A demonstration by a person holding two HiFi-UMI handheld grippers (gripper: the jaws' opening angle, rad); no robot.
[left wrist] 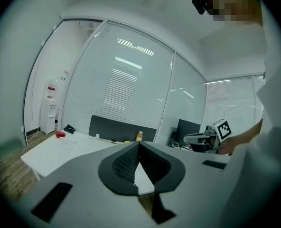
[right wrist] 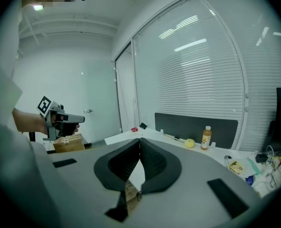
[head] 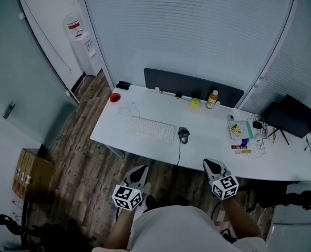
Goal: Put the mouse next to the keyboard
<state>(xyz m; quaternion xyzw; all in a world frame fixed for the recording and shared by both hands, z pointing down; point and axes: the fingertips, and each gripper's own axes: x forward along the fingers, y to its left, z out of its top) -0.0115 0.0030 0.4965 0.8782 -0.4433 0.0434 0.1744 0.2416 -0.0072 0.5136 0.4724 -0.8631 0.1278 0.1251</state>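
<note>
**Q:** why's nobody holding anything here?

**A:** My guess is there's nothing left to grab. The left hand-held gripper (head: 140, 170) and right hand-held gripper (head: 210, 164) both hang close to the person's body, short of the counter (head: 213, 142). Each has its jaws pressed together with nothing in them. Further out, the mouse (head: 184, 135) sits just beside the right end of the keyboard (head: 151, 129), so it looks placed to me.

**Q:** and the mouse itself?

**A:** Small, dark and rounded, with a cord running toward the counter's near edge. There's a bottle (head: 212, 99) way behind it.
</note>
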